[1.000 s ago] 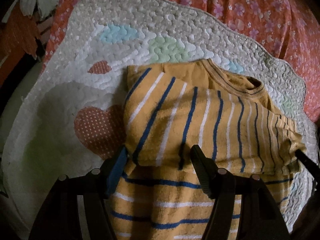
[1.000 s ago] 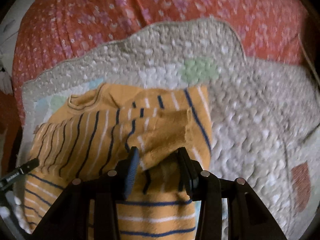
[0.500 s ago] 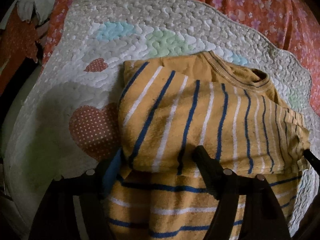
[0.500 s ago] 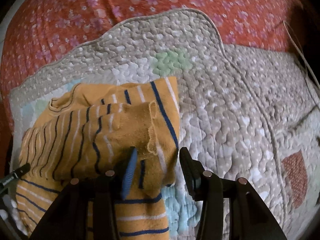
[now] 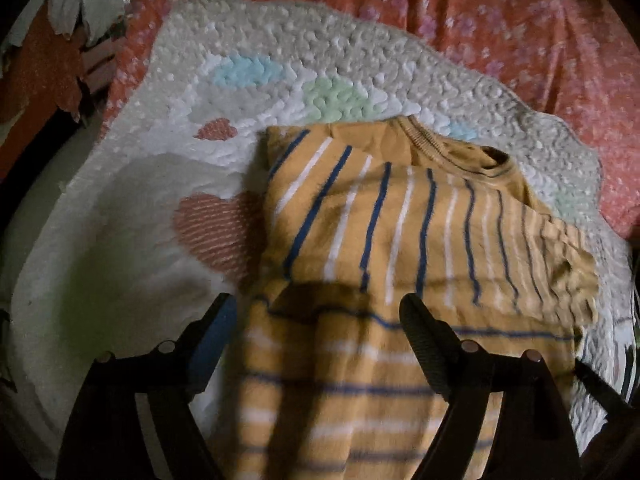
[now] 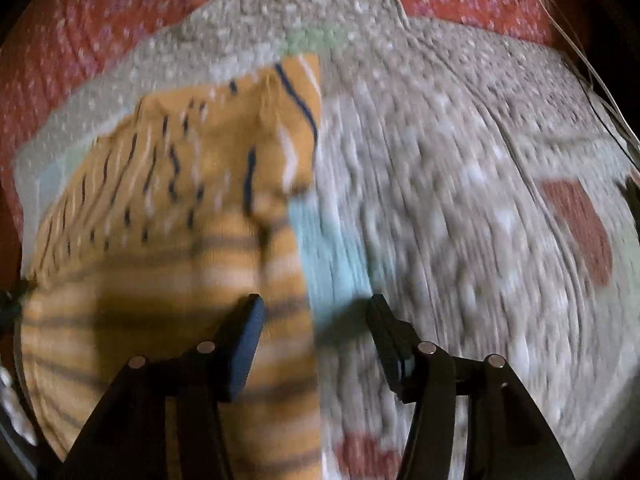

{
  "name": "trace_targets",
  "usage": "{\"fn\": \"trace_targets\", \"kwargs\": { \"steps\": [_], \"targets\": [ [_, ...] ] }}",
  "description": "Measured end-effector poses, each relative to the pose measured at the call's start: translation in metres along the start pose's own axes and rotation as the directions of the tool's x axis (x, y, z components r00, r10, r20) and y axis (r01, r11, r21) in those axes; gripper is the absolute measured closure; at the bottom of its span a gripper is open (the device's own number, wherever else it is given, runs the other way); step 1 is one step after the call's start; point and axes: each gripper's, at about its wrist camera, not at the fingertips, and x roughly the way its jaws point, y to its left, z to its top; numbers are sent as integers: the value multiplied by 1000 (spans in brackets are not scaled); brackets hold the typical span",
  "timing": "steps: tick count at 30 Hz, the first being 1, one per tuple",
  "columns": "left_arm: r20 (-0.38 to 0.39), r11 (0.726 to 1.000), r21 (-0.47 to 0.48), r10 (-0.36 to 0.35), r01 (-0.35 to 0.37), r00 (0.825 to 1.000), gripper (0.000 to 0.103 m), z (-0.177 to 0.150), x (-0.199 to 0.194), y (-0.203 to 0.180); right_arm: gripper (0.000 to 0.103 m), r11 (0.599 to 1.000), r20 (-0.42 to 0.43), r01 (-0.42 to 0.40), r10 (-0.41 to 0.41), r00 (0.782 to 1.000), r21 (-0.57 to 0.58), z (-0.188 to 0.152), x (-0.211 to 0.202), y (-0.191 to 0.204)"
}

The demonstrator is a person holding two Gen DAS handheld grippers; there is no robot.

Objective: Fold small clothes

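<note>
Left wrist view: the left gripper (image 5: 316, 312) has let go of the folded edge it pinched a second ago; its jaws now stand wide apart, hovering low over the yellow striped shirt (image 5: 404, 240), which lies folded on the quilted mat (image 5: 280, 64) atop the floral bedspread (image 5: 500, 20).

Right wrist view, blurred: the right gripper (image 6: 316, 312) has likewise released, jaws spread, straddling the shirt's (image 6: 180, 184) right edge.

Left hand-held gripper (image 5: 316, 320), fingers spread wide, nothing clamped, right hand-held gripper (image 6: 316, 316), fingers likewise parted, empty
</note>
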Motion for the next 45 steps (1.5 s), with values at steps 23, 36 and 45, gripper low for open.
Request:
{"fn": "trace_targets", "kwargs": {
  "steps": [23,36,45],
  "targets": [
    [-143,998,-64,-34,25,989,20,-92,-36,58,45,981,-114,-122,140,984,150,-102,-32,-29],
    [-252,992,-100,-105,82,962,20,-155,-45,72,40,835,-192,-342,456,869,431,-195,-45,-68],
    [-364,986,-85,-167,146,916,19,-186,-45,63,39,882,-303,-338,438,846,330,-240,-50,-45]
  ]
}}
